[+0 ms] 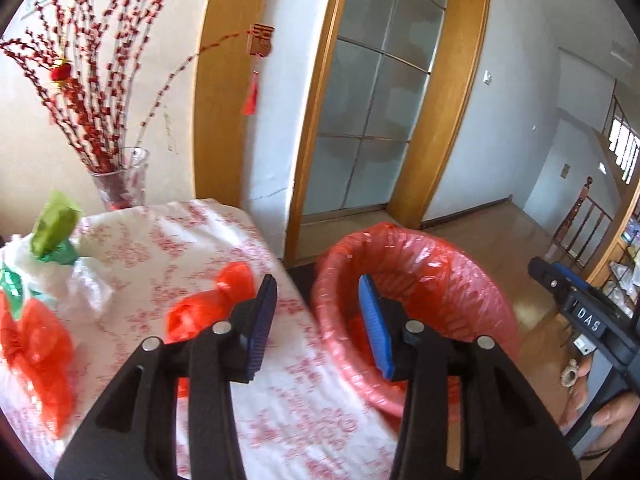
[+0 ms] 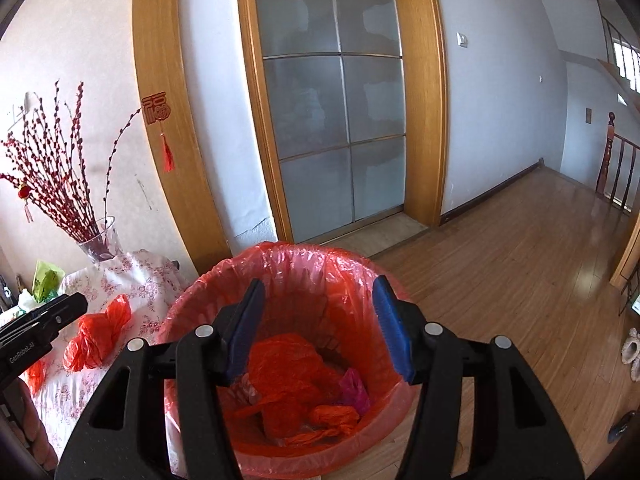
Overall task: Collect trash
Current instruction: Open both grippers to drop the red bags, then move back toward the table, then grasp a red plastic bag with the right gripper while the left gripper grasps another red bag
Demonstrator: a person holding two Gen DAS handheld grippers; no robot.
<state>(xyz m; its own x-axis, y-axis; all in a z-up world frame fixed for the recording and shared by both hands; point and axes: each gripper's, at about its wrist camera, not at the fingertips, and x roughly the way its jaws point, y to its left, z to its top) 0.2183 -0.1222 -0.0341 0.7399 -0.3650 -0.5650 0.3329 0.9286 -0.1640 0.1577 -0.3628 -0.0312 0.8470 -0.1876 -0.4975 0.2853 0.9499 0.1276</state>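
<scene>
The left gripper (image 1: 316, 320) stood part open with nothing between its blue pads, poised over the bench (image 1: 280, 420) edge where the flowered cloth (image 1: 168, 240) met the bin (image 1: 440, 280). A crumpled red bag (image 1: 212, 300) lay on the cloth just left of the left finger, partly hidden behind it and not touched by the pads as far as could be seen. Farther left sat more red plastic (image 1: 36, 352), some white plastic (image 1: 88, 284) and a green wrapper (image 1: 54, 226), all well apart from the gripper. The view here was blurred.

The right gripper (image 2: 320, 328) was also open, fairly wide and empty, held above the mouth of the bin (image 2: 192, 304), which was lined with a red bag. Down inside, between the fingers in the picture, lay red bags (image 2: 288, 368) and a pink scrap (image 2: 354, 390). The bin stood on the wooden floor (image 2: 500, 280), just beside the bench (image 2: 72, 396).

On the right gripper's body, seen from the left wrist, white letters read "DAS" (image 1: 589, 323). On the left gripper's body, seen from the right wrist, the print read "GenRobot.AI" (image 2: 21, 353). A red hanging ornament (image 2: 157, 110) with a tassel carried the character "福", fixed to the wooden frame behind a vase (image 2: 98, 240) of red branches.
</scene>
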